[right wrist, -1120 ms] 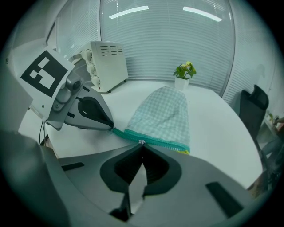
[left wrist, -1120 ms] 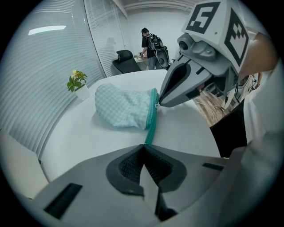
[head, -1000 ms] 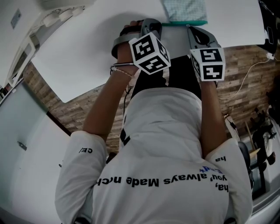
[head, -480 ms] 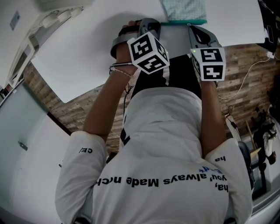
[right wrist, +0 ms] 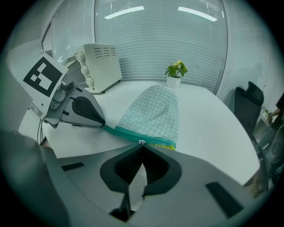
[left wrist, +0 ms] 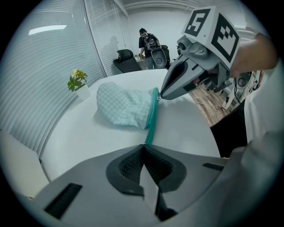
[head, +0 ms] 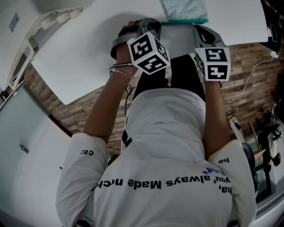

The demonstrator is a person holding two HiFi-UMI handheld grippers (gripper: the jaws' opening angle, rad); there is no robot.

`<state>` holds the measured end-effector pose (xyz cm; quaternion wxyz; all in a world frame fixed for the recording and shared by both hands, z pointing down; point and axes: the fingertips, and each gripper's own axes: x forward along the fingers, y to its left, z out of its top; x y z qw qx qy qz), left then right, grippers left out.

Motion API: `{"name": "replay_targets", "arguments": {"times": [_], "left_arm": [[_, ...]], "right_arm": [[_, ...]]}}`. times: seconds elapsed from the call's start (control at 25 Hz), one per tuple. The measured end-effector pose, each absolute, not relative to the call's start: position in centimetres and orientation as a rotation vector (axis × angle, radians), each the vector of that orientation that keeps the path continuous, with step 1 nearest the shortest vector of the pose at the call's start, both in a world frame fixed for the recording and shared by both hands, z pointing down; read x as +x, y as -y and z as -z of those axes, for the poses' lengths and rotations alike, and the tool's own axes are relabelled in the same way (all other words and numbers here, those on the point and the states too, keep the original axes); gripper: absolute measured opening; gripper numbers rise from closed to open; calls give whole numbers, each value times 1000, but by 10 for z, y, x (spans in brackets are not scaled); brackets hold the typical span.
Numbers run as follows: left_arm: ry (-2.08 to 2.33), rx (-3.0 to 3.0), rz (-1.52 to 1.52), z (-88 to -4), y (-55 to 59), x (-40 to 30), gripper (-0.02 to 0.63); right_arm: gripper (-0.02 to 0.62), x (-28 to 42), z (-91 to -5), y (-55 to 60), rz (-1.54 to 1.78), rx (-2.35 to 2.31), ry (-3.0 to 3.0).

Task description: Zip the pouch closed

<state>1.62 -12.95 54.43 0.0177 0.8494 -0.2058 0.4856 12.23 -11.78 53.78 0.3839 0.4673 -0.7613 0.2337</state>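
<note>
Pouch (left wrist: 125,106) edge pinched tight in left tongs (left wrist: 143,146), zipper pull (right wrist: 141,142) in right tongs (right wrist: 142,146).

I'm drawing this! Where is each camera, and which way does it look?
Head view: on the person's head, facing down; shows shirt, arms, left gripper, right gripper, pouch.
Left gripper view: on left gripper, facing along jaws shut on pouch; right gripper beyond.
Right gripper view: on right gripper, facing along jaws shut on zipper pull; left gripper beyond.
Shared: both gripper views show plant.
</note>
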Motion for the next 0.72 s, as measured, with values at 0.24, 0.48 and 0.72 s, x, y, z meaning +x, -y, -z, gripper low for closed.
{"name": "replay_targets", "arguments": {"times": [0.24, 0.48, 0.72], "left_arm": [[642, 2637, -1512, -545, 130, 16, 18], [642, 2632, -1518, -545, 130, 16, 18], [640, 2627, -1525, -545, 130, 16, 18]], "right_arm": [[9, 130, -537, 119, -595, 1208, 1929], [9, 134, -536, 119, -592, 1204, 1931], [9, 146, -537, 120, -589, 1224, 1914]]}}
